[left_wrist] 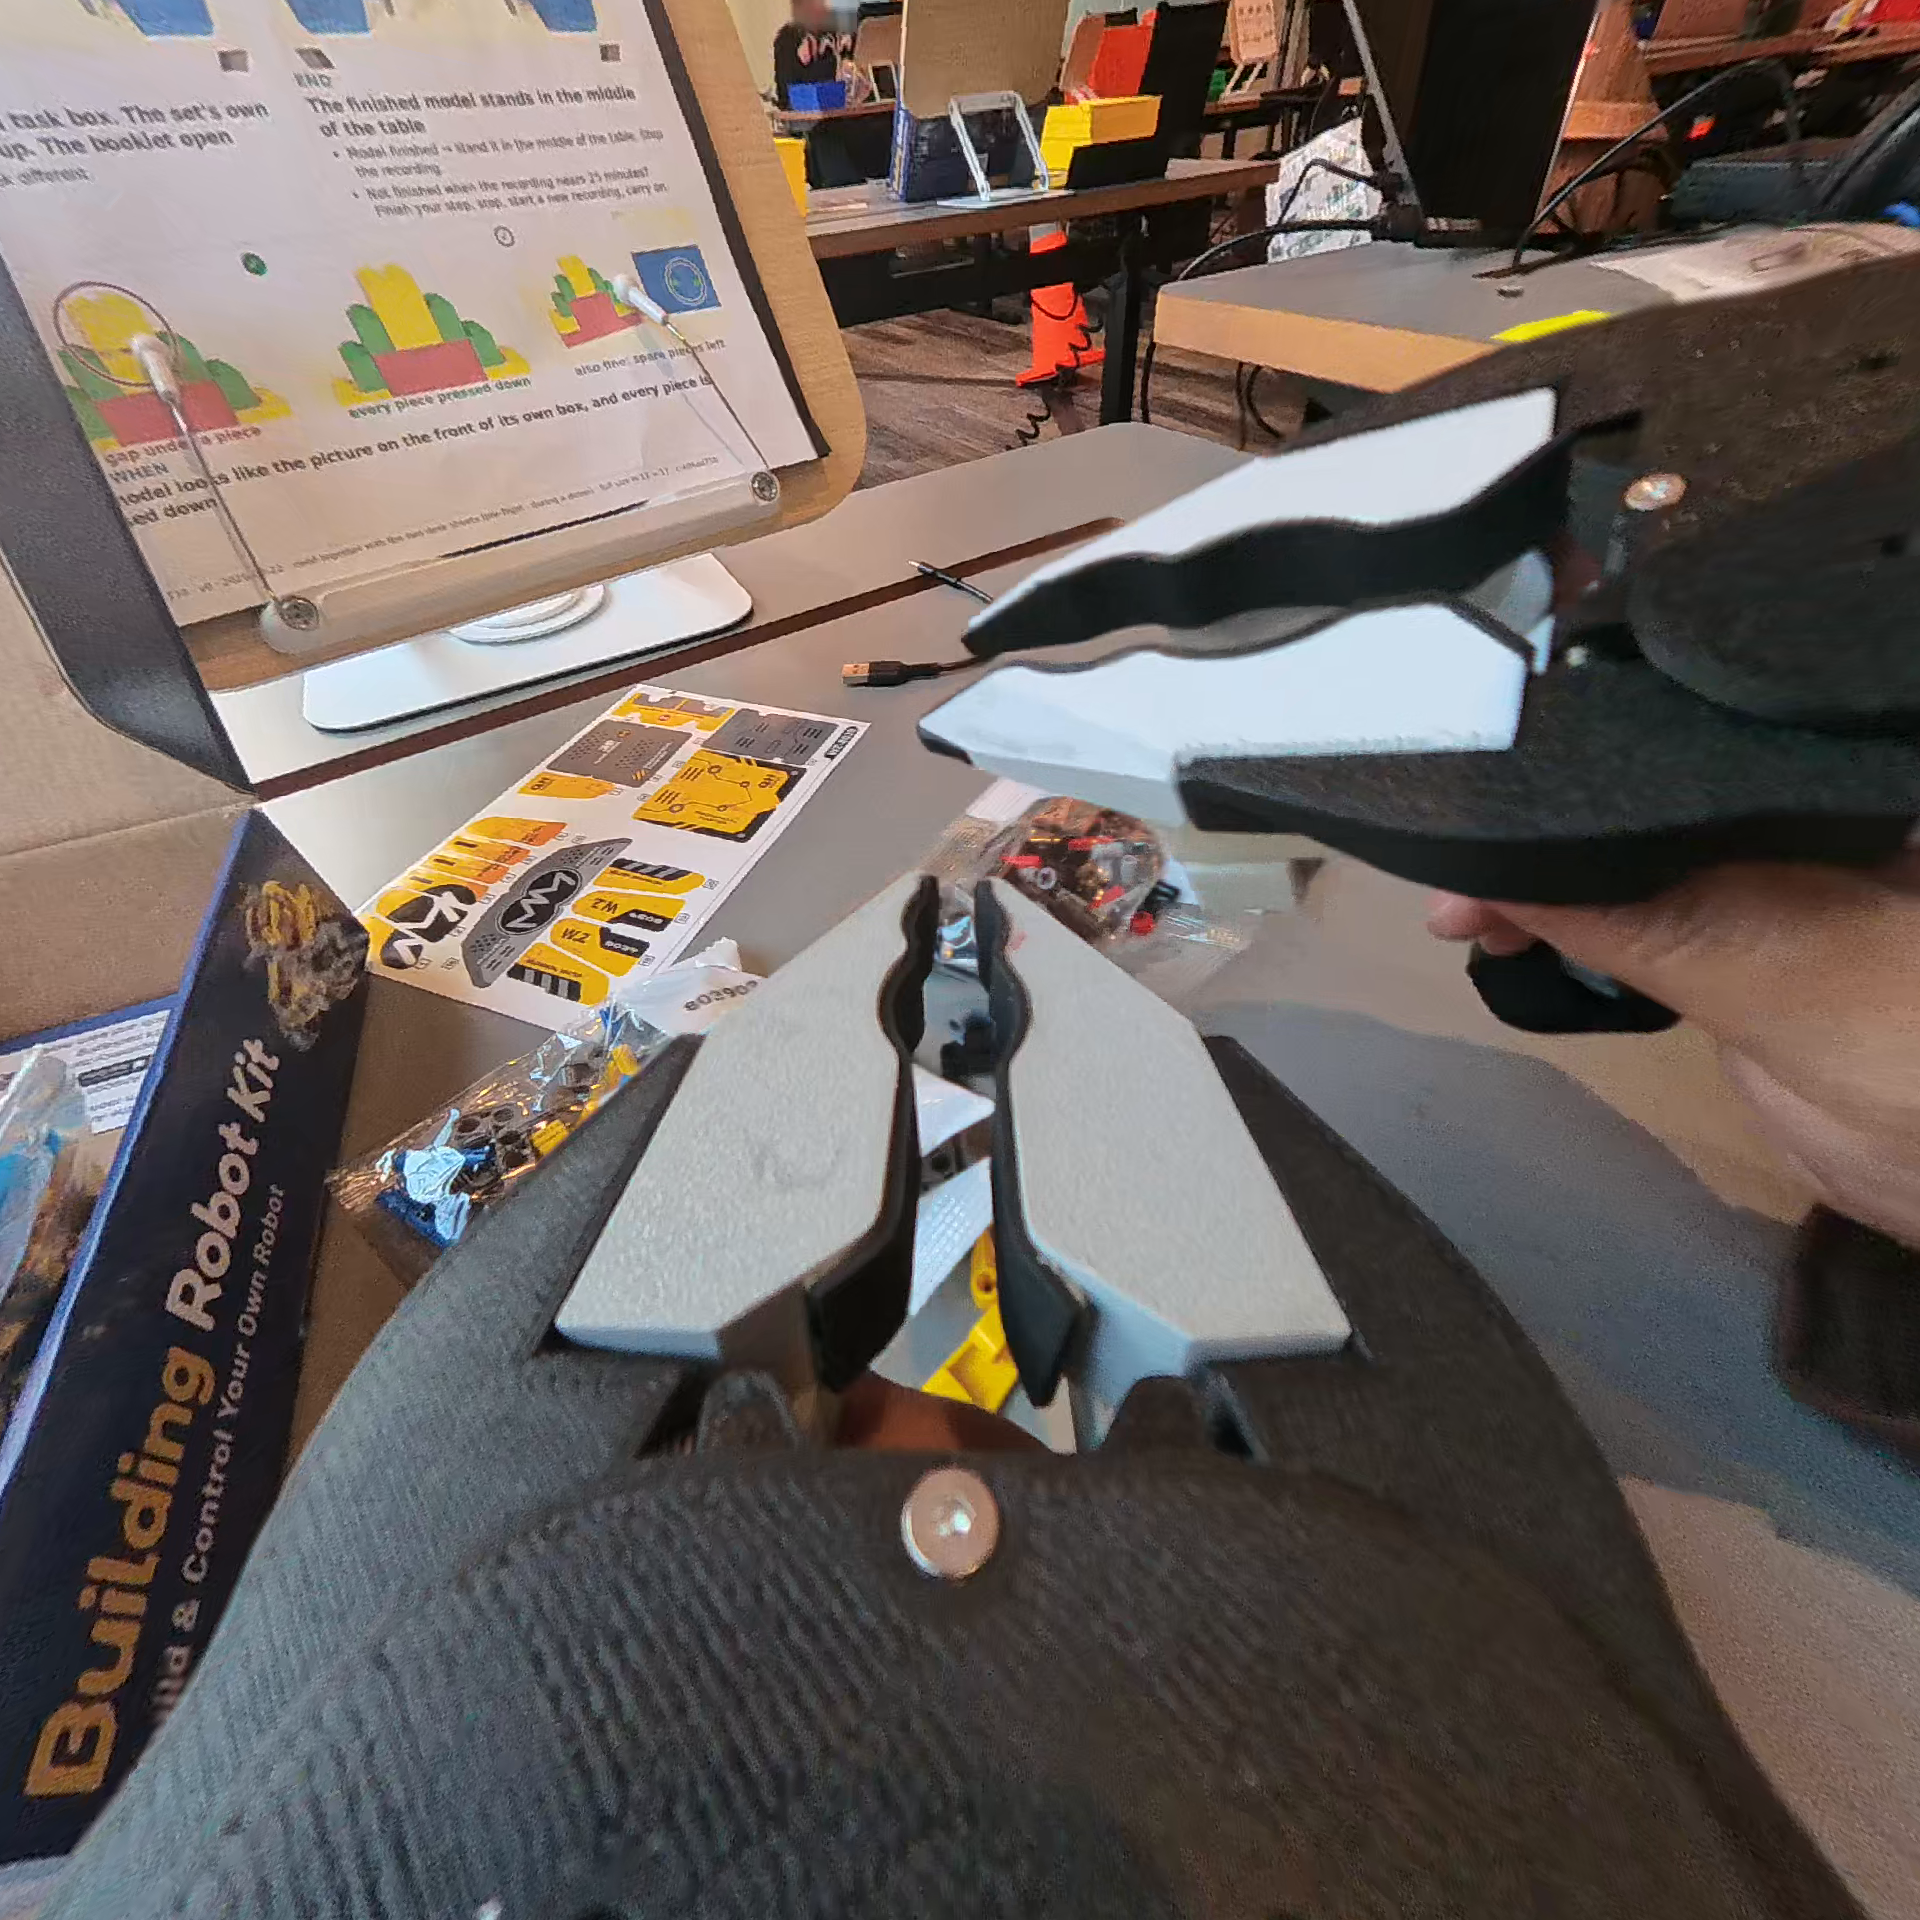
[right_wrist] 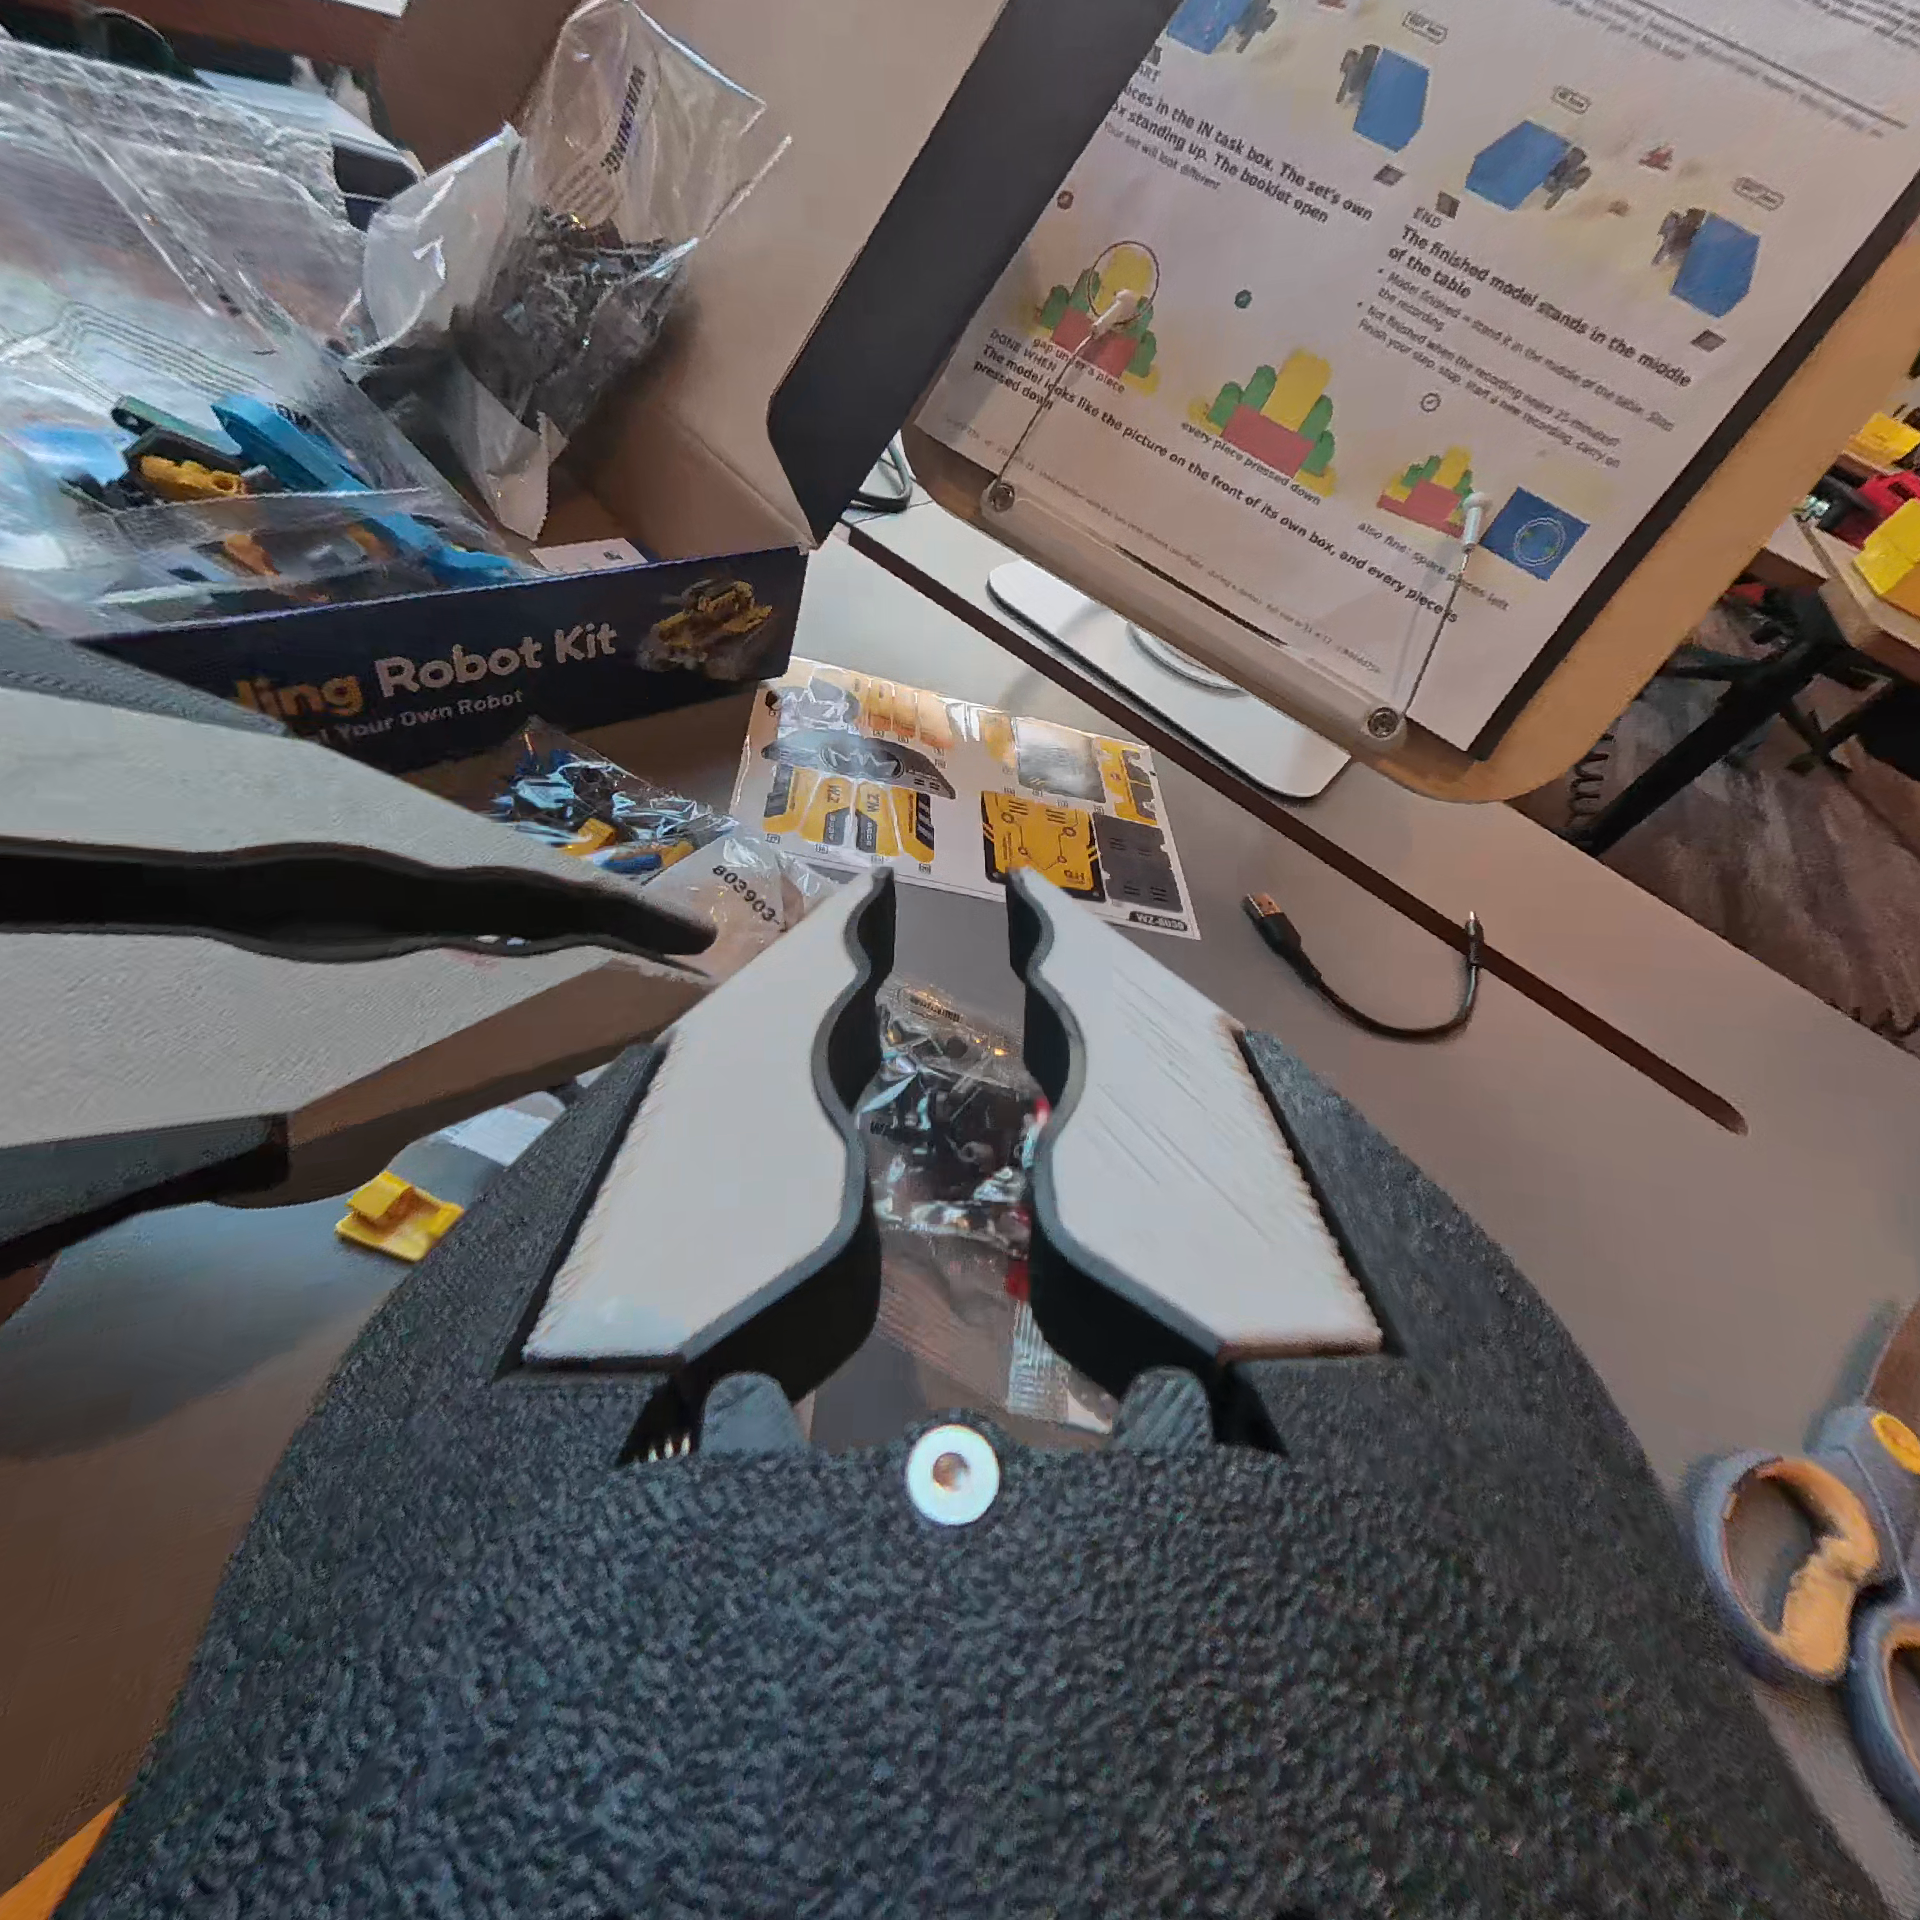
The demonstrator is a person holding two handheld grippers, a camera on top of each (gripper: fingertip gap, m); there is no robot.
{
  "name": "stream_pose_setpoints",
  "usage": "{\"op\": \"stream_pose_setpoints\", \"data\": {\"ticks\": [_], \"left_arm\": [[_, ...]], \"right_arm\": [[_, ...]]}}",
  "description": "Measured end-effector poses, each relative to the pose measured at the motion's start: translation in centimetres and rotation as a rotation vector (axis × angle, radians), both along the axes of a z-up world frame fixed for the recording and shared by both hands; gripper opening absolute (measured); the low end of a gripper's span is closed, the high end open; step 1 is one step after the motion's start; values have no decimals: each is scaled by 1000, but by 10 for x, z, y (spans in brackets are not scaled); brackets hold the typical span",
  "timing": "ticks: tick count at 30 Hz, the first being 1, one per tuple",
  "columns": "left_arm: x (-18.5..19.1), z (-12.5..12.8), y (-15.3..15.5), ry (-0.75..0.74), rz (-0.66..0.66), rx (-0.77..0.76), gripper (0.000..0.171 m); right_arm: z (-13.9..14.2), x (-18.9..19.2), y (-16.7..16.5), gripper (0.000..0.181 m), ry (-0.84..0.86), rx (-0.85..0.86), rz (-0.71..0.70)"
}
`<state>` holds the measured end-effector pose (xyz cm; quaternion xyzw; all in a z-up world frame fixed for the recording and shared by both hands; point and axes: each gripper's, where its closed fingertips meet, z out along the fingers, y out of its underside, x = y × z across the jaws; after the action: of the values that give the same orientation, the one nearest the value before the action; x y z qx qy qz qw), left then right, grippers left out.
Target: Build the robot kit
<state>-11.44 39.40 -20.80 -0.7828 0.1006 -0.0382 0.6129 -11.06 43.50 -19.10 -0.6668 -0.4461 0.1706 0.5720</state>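
Note:
My left gripper (left_wrist: 952, 896) hovers low over the grey table (left_wrist: 1475, 1164), its jaws a narrow gap apart with nothing between them. Past its tips lies a clear bag of dark and red small parts (left_wrist: 1081, 862); a yellow piece (left_wrist: 977, 1351) lies under it. My right gripper (right_wrist: 948, 883) is open and empty, right above that same bag (right_wrist: 945, 1122). The left gripper (right_wrist: 707, 940) reaches in from the left beside it, over the yellow piece (right_wrist: 395, 1216). In the left wrist view the right gripper (left_wrist: 951, 675) comes in from the right, held by a hand (left_wrist: 1662, 987).
A yellow-and-black sticker sheet (left_wrist: 623, 852) (right_wrist: 966, 800) lies ahead. A dark blue kit box (left_wrist: 187, 1299) (right_wrist: 468, 665) stands left, with bags inside (right_wrist: 540, 260). A bag of blue and yellow parts (left_wrist: 499, 1132) (right_wrist: 603, 810), an instruction sheet on a stand (left_wrist: 416, 312) (right_wrist: 1403, 364), a USB cable (right_wrist: 1288, 935) and scissors (right_wrist: 1818, 1558) surround. Tip to tip, the grippers are about 5 centimetres apart. My left gripper's tips are some 10 centimetres from the yellow piece (left_wrist: 977, 1351).

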Motion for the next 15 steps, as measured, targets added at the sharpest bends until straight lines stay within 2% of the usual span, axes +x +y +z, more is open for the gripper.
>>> {"op": "stream_pose_setpoints", "data": {"ticks": [3, 7, 11, 13, 15], "left_arm": [[-14, 1, 4, 14, 41, 3, 7], [-51, 18, 7, -73, 153, 48, 17], [-64, 19, 8, -151, 142, 29, 37], [-63, 17, 8, -192, 130, 15, 39], [-61, 13, 9, -178, 117, 2, 42]], "right_arm": [[-3, -11, 10, 21, -6, -41, 21], [-20, -11, 17, 22, -41, -94, 27], [-35, 15, 24, 27, -115, -131, -40], [-37, 24, 23, 28, -89, -194, -45], [-31, 34, 25, 29, -87, -188, -66]]}}
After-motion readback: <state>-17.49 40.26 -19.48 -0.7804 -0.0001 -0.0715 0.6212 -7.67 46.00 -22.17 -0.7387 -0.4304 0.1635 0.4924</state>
